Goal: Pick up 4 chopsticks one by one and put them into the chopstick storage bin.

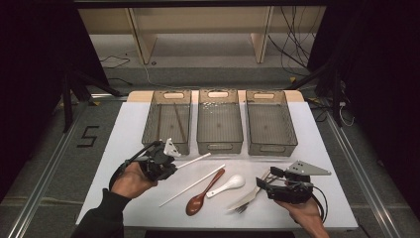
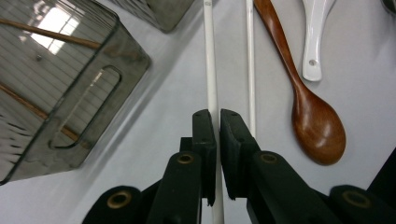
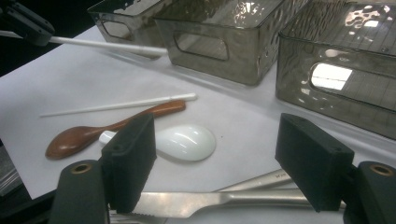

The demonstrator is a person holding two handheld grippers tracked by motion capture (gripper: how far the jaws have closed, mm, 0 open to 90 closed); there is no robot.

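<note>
Left gripper view shows the left tool point(image 2: 216, 122) clamped on a white chopstick point(image 2: 210, 70) beside the left bin point(image 2: 93, 93), probably for sorting, while the right tool point(image 3: 215, 158) gapes above the knife point(image 3: 196, 201).

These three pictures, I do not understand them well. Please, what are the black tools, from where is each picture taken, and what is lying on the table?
A person sits at a table and holds one hand tool in each hand; each tool has two black jaws. The high view looks down from above. Each of the other two pictures comes from a small camera riding on one tool, looking along its jaws.

The left gripper is shut on a white chopstick. The right gripper is open, its jaws standing on either side of a knife that lies on the table.

On the white table lie a second white chopstick, a brown wooden spoon, a white spoon and a fork. Behind stand three clear bins; the left bin holds brown chopsticks.
</note>
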